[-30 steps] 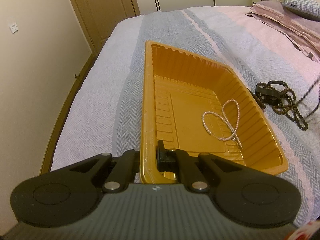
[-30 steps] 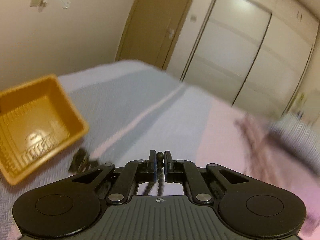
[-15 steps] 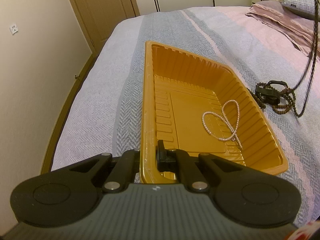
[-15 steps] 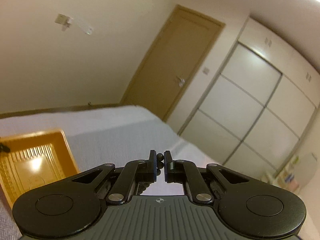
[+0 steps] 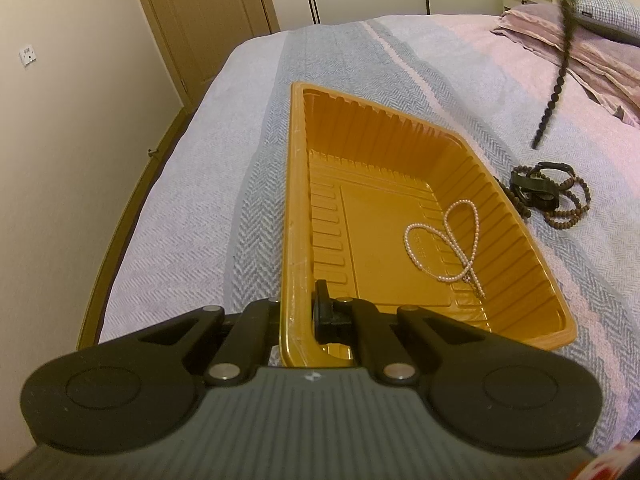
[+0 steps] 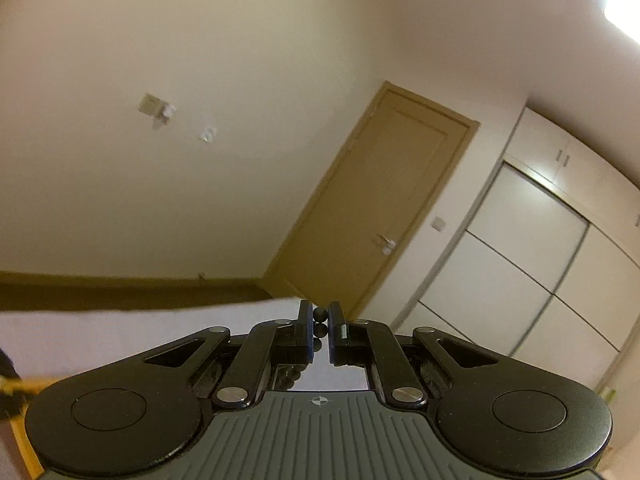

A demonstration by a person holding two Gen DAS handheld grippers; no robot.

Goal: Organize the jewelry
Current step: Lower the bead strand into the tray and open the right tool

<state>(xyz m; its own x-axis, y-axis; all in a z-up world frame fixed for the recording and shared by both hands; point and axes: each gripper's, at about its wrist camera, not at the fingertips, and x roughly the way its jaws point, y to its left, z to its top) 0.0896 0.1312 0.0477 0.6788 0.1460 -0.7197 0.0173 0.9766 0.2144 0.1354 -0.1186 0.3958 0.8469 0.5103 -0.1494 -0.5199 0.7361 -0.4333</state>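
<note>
No lettering shows anywhere that I can read. The left gripper is clamped on the near rim of the orange tray, which sits on a grey and pink striped bed. A pearl necklace lies inside. The right gripper pinches a dark bead string, which dangles above a bead pile beside the tray. Door and wardrobes stand behind.
</note>
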